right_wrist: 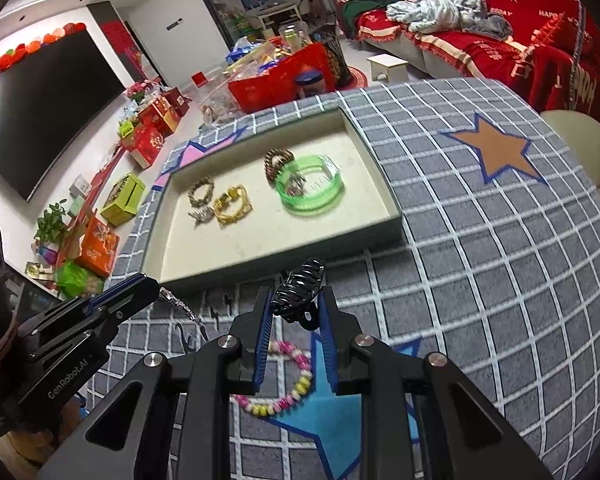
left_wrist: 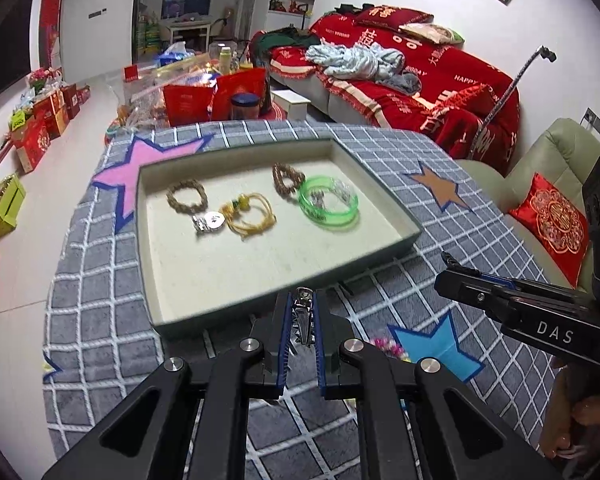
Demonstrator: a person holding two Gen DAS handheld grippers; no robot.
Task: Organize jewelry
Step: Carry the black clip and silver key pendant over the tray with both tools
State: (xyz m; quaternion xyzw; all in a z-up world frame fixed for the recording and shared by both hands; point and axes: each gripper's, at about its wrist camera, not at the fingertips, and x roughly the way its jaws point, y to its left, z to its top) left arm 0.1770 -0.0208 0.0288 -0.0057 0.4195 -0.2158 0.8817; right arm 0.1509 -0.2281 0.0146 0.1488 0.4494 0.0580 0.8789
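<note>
Five pieces already lie in the tray. Left gripper pinches a silver clip; right gripper squeezes a black claw clip, both near the tray. One bead bracelet waits on the cloth. Grippers read "DAS" and "GenRobot.AI".

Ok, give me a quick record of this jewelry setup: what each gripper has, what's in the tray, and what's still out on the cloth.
left gripper: shut on silver hair clip
right gripper: shut on black claw clip
tray: two brown bead bracelets, yellow cord bracelet, silver piece, green bangle
left outside tray: pink and yellow bead bracelet on blue star
surface: grey checked cloth
</note>
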